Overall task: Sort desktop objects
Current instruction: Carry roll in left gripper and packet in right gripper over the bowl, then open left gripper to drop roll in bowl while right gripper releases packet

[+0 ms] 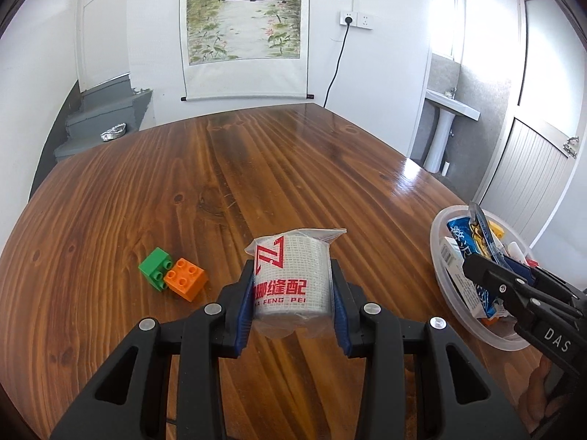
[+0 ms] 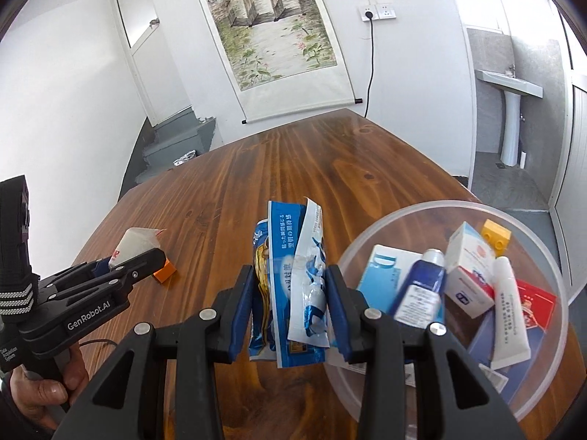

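three toy bricks [image 1: 185, 278], one bowl [image 2: 550, 271]

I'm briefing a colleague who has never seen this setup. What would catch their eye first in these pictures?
Probably the two loaded grippers: the left gripper is clamped on a white wrapped roll with red lettering, and the right gripper on crumpled blue packets just left of the clear plastic bowl. That bowl, crowded with tubes and boxes, comes next, then the green block and orange block touching on the wooden table.
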